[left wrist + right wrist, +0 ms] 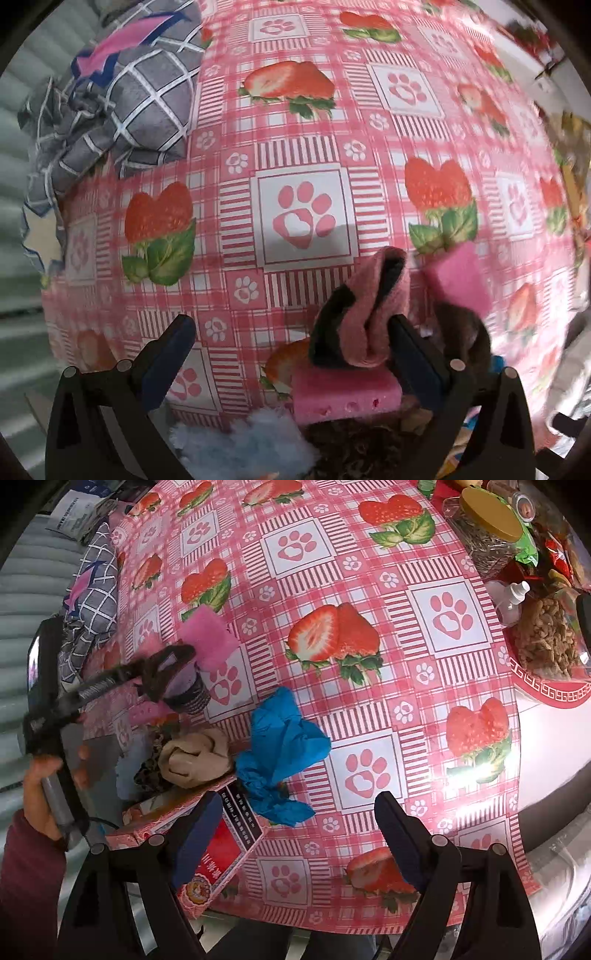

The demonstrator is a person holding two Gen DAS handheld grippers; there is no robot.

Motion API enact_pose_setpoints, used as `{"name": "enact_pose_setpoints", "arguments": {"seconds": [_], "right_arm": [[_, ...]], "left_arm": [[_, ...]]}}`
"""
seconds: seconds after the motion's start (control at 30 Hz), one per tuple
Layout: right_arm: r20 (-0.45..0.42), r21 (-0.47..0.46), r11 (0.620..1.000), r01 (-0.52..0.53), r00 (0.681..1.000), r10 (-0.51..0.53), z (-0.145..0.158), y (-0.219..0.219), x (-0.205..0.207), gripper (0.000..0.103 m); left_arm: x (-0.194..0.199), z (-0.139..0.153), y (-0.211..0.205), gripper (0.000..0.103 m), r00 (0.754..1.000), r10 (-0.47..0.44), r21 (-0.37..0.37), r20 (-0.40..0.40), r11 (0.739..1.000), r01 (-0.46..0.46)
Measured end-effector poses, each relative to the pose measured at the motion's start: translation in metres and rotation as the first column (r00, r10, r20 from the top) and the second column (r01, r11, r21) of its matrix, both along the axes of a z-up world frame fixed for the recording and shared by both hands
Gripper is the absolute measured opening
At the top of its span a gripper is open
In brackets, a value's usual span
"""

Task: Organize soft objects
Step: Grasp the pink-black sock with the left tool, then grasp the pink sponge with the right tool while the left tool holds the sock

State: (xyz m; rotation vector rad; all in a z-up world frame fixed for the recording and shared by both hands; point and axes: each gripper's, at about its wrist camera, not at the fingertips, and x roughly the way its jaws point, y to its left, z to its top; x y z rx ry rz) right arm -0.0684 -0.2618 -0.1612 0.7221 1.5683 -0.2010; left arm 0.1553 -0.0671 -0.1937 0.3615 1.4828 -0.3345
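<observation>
Left wrist view: pink sock [364, 317] hides right finger

A pink-and-black sock [364, 314] is seen draped over one finger [413, 354] of the open left hand-held gripper [291, 332], above a pink sponge [345, 393] on the worktop [303, 110]; a grey checked cloth [122, 110] lies well apart.

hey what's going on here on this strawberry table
A person is sorting soft things into a red box at the table's edge. The left gripper hangs over the box, jaws wide, a pink sock draped on one jaw. The right gripper, jaws open and empty, hovers near a crumpled blue cloth.
</observation>
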Motion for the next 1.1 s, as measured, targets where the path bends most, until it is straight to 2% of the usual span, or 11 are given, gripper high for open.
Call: {"name": "enact_pose_setpoints", "arguments": {"seconds": [0.1,0.23,0.37,0.53,0.6,0.7,0.73,0.77,0.83,0.9,1.1], "right_arm": [[-0.008,-0.002,1.0,0.006,1.0,-0.006,-0.004,-0.003,0.001,0.086],[-0.013,0.002,1.0,-0.005,1.0,0.006,-0.008,-0.002,0.004,0.086],[-0.022,0.002,1.0,-0.028,0.999,0.028,-0.011,0.002,0.005,0.086],[-0.026,-0.007,0.999,-0.047,0.999,0.047,-0.014,0.002,0.01,0.086],[-0.028,-0.008,0.999,-0.048,0.998,0.048,-0.015,0.001,0.013,0.086],[-0.028,-0.016,0.998,-0.066,0.997,0.065,-0.017,0.0,0.02,0.086],[-0.023,-0.018,0.997,-0.074,0.997,0.073,-0.016,0.0,0.025,0.086],[-0.019,-0.022,0.997,-0.079,0.997,0.078,-0.016,-0.001,0.029,0.086],[-0.006,-0.043,0.995,-0.09,0.996,0.09,-0.015,-0.003,0.043,0.086],[0.005,-0.066,0.993,-0.099,0.995,0.1,-0.016,-0.004,0.058,0.086],[0.013,-0.126,0.983,-0.135,0.99,0.137,-0.036,-0.001,0.112,0.086]], "left_arm": [[-0.009,0.008,-0.007,0.103,0.995,-0.1,-0.002,0.021,0.995,0.1],[-0.021,0.003,-0.019,0.103,0.989,-0.149,-0.015,-0.013,0.989,0.149],[-0.026,-0.014,-0.037,0.103,0.991,-0.129,0.027,-0.03,0.991,0.13],[-0.02,-0.033,-0.038,0.102,0.996,-0.068,0.028,-0.059,0.997,0.07],[-0.019,-0.038,-0.038,0.094,0.994,-0.07,0.017,-0.081,0.997,0.071],[-0.022,-0.042,-0.038,0.07,0.989,-0.08,-0.017,-0.128,0.997,0.078],[-0.02,-0.043,-0.039,0.054,0.986,-0.087,-0.042,-0.143,0.996,0.082],[-0.016,-0.043,-0.04,0.042,0.984,-0.09,-0.056,-0.151,0.995,0.083],[-0.018,-0.038,-0.048,0.03,0.987,-0.102,-0.061,-0.125,0.994,0.095],[-0.019,-0.033,-0.045,0.026,0.991,-0.086,-0.07,-0.099,0.994,0.079],[-0.014,-0.013,-0.017,0.025,0.998,0.027,-0.096,-0.054,0.995,-0.032]]}}
